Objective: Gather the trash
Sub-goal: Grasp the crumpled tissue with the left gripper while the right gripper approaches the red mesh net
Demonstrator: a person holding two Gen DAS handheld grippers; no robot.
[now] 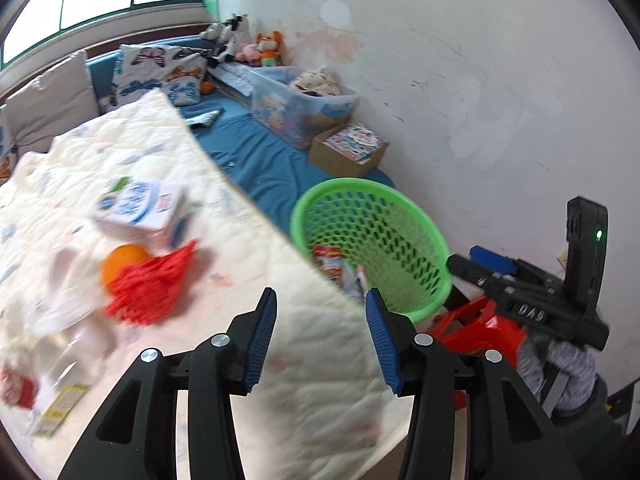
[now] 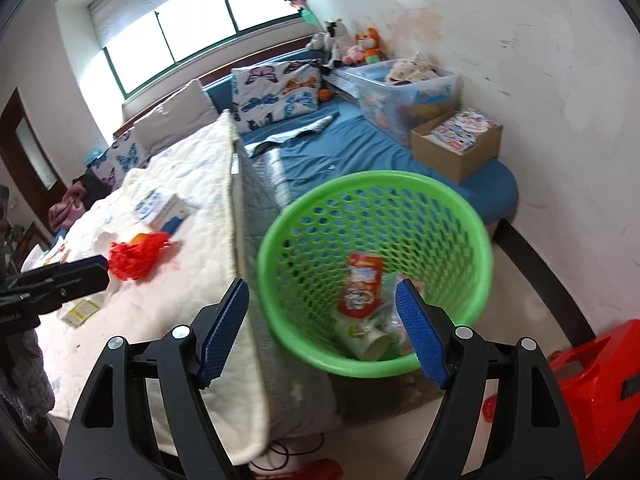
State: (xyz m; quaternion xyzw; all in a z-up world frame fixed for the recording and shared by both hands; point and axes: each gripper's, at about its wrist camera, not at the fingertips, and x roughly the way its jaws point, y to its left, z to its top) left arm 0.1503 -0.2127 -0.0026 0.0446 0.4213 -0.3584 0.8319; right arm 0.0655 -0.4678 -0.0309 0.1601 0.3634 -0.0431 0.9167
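**Trash pickup: bin's got some in it, bed's still messy**

Green basket point(image 2: 376, 272) sits on the floor right at the bed's edge and already holds a red snack wrapper point(image 2: 360, 288), a paper cup and some clear plastic. So a fair bit looks done.

Still out on the white quilt point(image 1: 168, 168): a red mesh net point(image 1: 152, 288), a white carton point(image 1: 140, 212), and a yellow-green paper slip point(image 1: 60, 408). The orange point(image 1: 122, 264) beside the net may not be trash.

Left tool point(image 1: 320, 340) and right tool point(image 2: 322, 328) both have their jaws apart with nothing in them.

The bed corner juts between the tools and the basket. Red stool point(image 2: 600, 392) nearby.
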